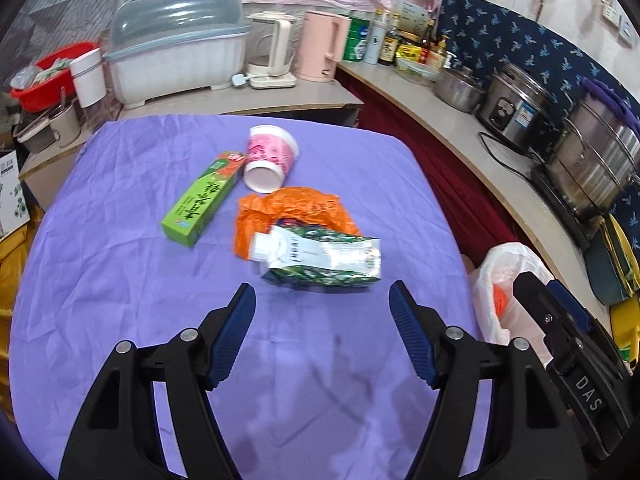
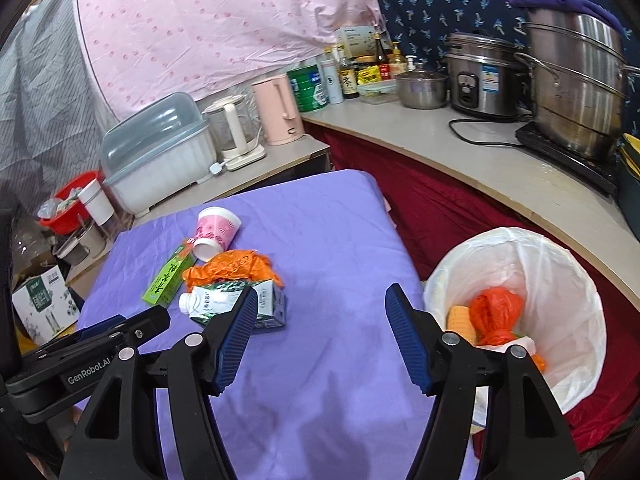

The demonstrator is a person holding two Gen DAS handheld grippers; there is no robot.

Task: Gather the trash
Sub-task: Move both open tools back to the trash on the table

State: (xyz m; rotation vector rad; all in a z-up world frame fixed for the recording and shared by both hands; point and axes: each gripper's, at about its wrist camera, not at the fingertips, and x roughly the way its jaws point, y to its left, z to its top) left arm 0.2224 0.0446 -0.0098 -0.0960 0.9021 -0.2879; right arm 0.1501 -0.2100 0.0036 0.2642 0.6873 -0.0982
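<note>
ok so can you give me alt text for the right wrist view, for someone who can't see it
An open right gripper hovers empty over a purple-covered table, with a lined trash bin holding an orange bag beside the table on its right. On the cloth lie a carton, a crumpled orange bag, a green box and a tipped pink cup.

Two hand-held grippers hang side by side, both pointing forward and slightly down. The left gripper (image 1: 322, 332) has its jaws spread wide, the ribbed blue pads (image 1: 234, 336) facing each other across an empty gap, nothing between them. The right gripper (image 2: 320, 336) is likewise spread wide and holds nothing, its blue pads (image 2: 408, 344) well apart. Each black body shows at the edge of the other's view: the right one close on the left gripper's right side, the left one close on the right gripper's left.
</note>
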